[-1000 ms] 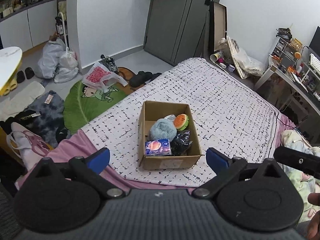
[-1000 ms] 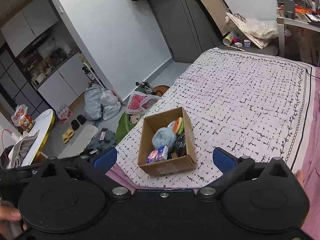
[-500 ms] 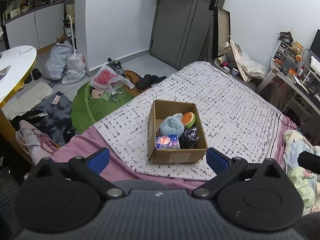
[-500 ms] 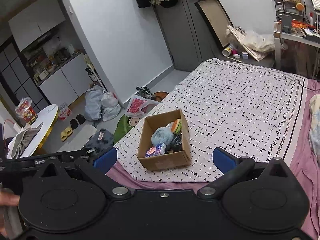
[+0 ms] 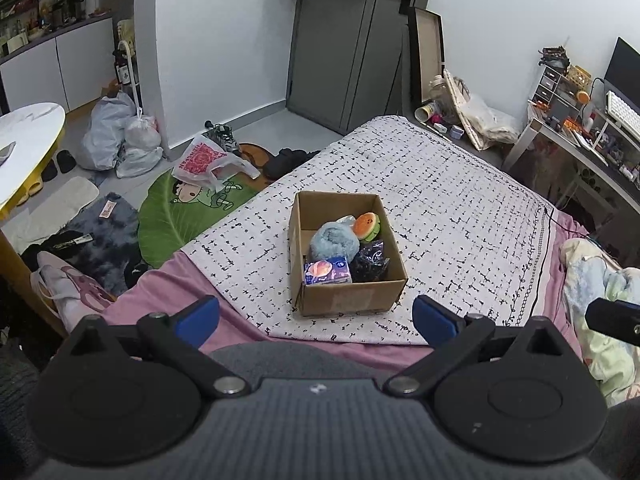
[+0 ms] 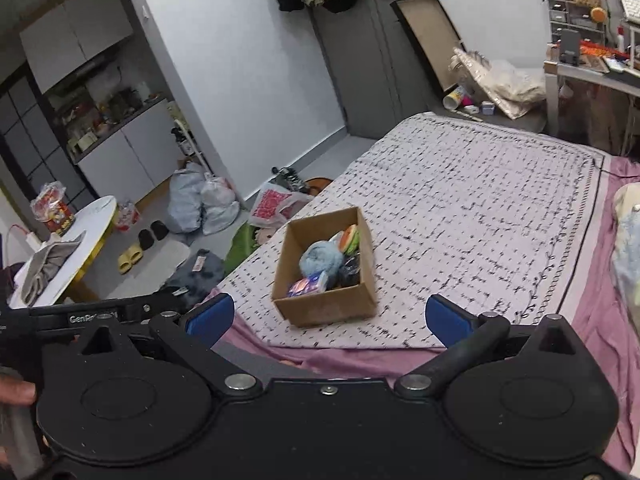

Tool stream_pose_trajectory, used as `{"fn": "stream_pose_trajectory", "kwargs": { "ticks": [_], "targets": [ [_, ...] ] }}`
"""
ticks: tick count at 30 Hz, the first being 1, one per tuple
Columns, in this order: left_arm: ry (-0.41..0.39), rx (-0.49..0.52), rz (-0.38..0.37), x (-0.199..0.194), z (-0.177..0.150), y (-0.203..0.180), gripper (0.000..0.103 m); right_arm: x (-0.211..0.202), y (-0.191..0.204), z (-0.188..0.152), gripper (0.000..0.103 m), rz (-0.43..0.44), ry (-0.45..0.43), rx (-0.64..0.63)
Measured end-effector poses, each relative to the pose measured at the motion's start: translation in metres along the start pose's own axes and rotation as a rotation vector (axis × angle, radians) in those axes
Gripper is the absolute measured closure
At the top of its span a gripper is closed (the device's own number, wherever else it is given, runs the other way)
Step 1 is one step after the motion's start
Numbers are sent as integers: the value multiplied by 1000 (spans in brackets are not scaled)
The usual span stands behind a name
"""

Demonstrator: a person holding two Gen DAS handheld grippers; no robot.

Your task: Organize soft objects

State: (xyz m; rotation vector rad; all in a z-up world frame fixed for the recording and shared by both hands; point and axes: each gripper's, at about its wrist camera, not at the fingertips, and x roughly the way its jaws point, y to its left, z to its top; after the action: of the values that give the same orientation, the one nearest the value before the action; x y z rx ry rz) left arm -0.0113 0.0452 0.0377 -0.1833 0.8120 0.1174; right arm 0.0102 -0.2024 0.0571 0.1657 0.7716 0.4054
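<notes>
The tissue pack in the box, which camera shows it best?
The left wrist view: the tissue pack faces the camera there, sharp, with its printed front plain. In the right wrist view the pack appears smaller, slightly blurred and partly hidden behind the cardboard box wall.

Left gripper (image 5: 316, 318): held level, blue-tipped fingers (image 5: 198, 316) spread wide, nothing between them.
Right gripper (image 6: 328, 316): jaws equally wide apart, empty.
Hand (image 6: 14, 392): partly visible at the right-wrist view's left edge.
</notes>
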Motion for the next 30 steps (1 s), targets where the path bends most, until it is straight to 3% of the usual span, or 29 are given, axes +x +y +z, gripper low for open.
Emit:
{"fn": "stream_pose_trajectory", "kwargs": {
  "ticks": [17, 30],
  "targets": [
    [-11, 43, 6, -4, -6, -9, 1, -3, -2, -7, 0, 44, 20, 12],
    [-13, 51, 1, -6, -8, -12, 1, -4, 3, -5, 0, 32, 14, 16]
  ]
}}
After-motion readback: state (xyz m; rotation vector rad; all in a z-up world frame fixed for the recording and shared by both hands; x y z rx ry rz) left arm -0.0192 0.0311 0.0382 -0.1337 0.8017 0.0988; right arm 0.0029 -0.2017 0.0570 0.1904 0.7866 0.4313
